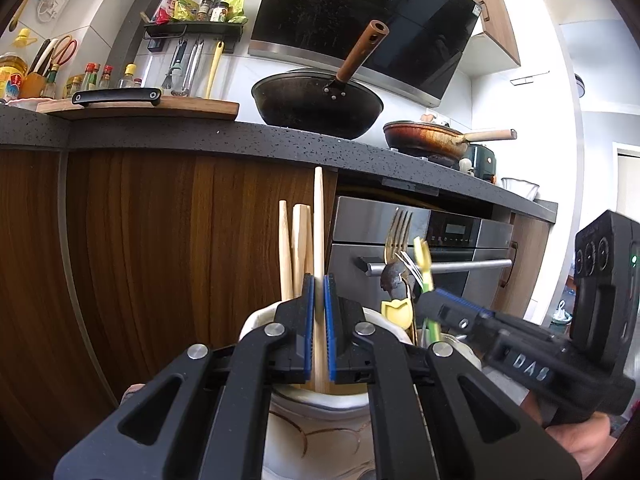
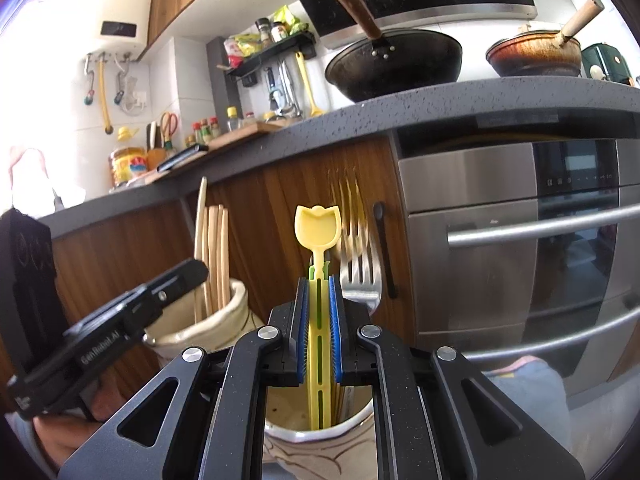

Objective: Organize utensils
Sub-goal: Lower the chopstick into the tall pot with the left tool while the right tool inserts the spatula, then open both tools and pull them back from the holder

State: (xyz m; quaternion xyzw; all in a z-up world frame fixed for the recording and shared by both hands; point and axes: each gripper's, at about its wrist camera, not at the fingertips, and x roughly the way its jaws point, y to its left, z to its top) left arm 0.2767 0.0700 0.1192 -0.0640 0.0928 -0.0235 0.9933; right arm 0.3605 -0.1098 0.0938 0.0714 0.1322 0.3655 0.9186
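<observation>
Left tongs [image 1: 319, 300] clamped on one chopstick [image 1: 319, 216], blue pads pressed to either side of it, stick upright with its lower end down in a cream holder [image 1: 256, 322] and its tip reaching up to the counter [image 1: 168, 136] edge. More chopsticks [image 1: 295, 248] standing in that same holder just to the left. Right tongs [image 2: 319, 300] clamped on a yellow spoon [image 2: 318, 228], pads tight on its slotted handle, tulip-shaped bowl pointing up, handle end down in a second cream cup [image 2: 320, 446] painted with brown lines; thin green piece showing behind the yellow handle, nature unclear. Forks [image 2: 354, 240] upright in that cup just to the right of the spoon, one blurred, plus a dark slim handle [image 2: 384, 248] beside them. Two cups side by side, chopstick holder [image 2: 224, 316] to the left in the right wrist view, left tongs [image 2: 176, 280] reaching over it. In the left wrist view, right tongs [image 1: 448, 308] coming in from the right, a hand [image 1: 580, 448] under them, forks [image 1: 398, 236] and a dark spoon [image 1: 394, 280] sticking up near the yellow one [image 1: 396, 312]. Behind, wood cabinet fronts [image 1: 152, 240] and a steel oven [image 1: 420, 240] under the counter. On the counter, a black wok [image 1: 316, 104] with a brown handle, a rusty pan [image 1: 424, 140], a cutting board [image 1: 140, 108] with a black-handled knife [image 1: 116, 96], bottles [image 1: 96, 76] at far left. Above, a dark hood [image 1: 360, 20] and a spice shelf [image 1: 192, 28] with hanging tools.
</observation>
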